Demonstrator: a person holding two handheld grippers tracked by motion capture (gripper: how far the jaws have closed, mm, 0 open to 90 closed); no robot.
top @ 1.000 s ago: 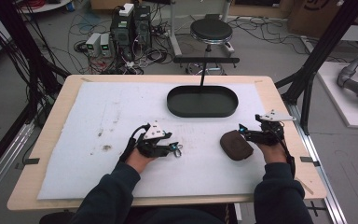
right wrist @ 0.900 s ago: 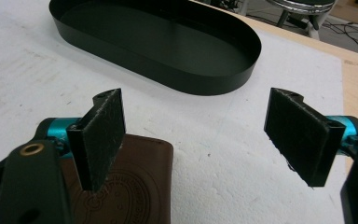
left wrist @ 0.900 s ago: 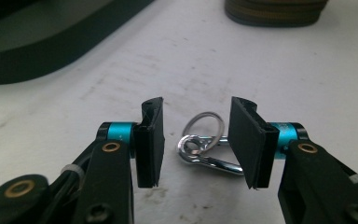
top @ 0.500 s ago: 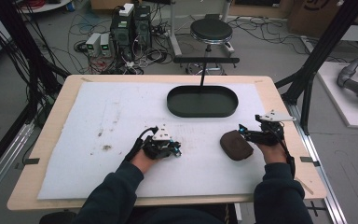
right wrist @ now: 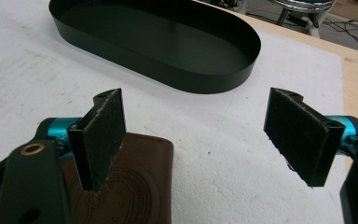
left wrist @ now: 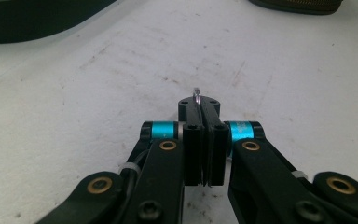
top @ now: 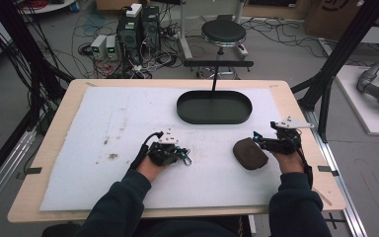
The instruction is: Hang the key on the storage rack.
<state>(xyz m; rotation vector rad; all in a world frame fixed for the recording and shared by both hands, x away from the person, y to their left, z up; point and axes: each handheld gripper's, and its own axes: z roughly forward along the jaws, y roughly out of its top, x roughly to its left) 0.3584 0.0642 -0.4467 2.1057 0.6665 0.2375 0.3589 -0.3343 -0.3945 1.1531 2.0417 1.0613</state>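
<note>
Fingers (left wrist: 200, 140) of the left gripper (top: 183, 156) pinch a thin metal ring (left wrist: 196, 94) above the white mat (top: 128, 113); the right gripper (right wrist: 200, 135) gapes beside a brown leather pouch (top: 249, 153), lying diagonally near the black tray (top: 214, 106).

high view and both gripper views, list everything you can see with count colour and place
tray: 1, black, oval, empty, far middle of the mat
leather pouch: 1, dark brown, embossed, near right of the mat, just left of the right tongs
metal ring: 1, silvery, pinched at the tip of the left tongs
mat: 1, white, stained, covering the table
table: 1, light wood
stool: 1, black seat, floor beyond the table
computer gear: several boxes with cables, floor far left
left tongs: 1, black with blue, shut, mat centre
right tongs: 1, black with blue, open, over the pouch's edge
sleeves: 2, dark, bottom edge
</note>
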